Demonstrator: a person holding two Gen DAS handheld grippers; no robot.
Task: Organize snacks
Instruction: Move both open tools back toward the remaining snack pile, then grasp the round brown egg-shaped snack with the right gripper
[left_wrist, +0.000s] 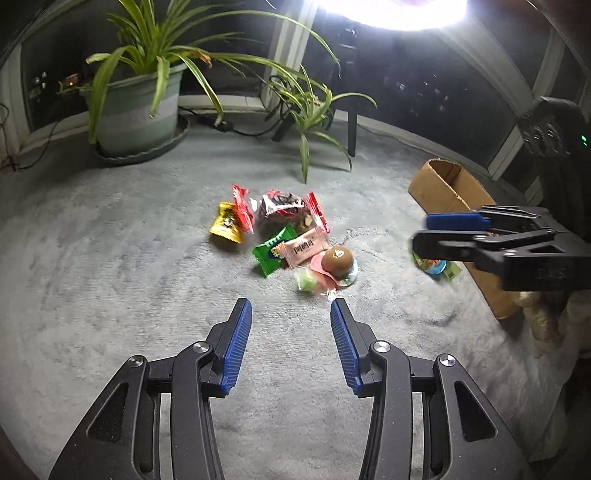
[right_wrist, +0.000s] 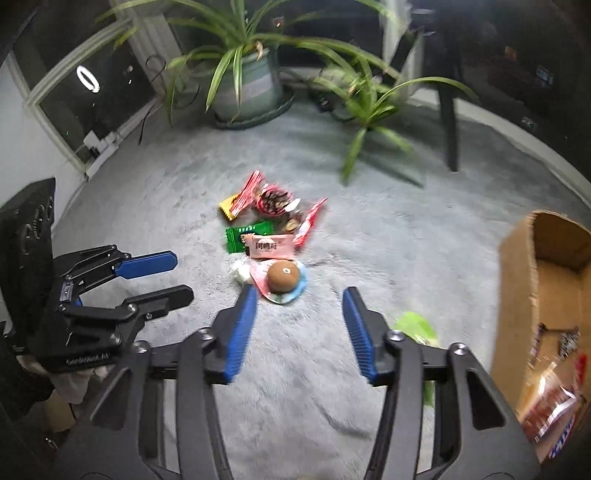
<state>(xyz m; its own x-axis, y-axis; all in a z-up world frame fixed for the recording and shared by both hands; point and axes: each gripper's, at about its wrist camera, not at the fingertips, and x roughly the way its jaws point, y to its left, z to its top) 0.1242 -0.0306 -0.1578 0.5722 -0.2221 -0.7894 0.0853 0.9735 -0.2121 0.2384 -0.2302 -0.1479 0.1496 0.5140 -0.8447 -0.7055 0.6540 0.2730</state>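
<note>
A pile of snack packets lies on the grey carpet: a yellow packet, red packets, a green packet, a pink packet and a brown round snack. The pile also shows in the right wrist view, with the brown snack nearest. My left gripper is open and empty, just short of the pile. My right gripper is open and empty, near the brown snack; it shows at the right of the left wrist view. A green packet lies by its right finger.
An open cardboard box with a few packets inside stands at the right; it also shows in the left wrist view. A large potted plant and a smaller plant stand behind the pile, near dark windows and a chair leg.
</note>
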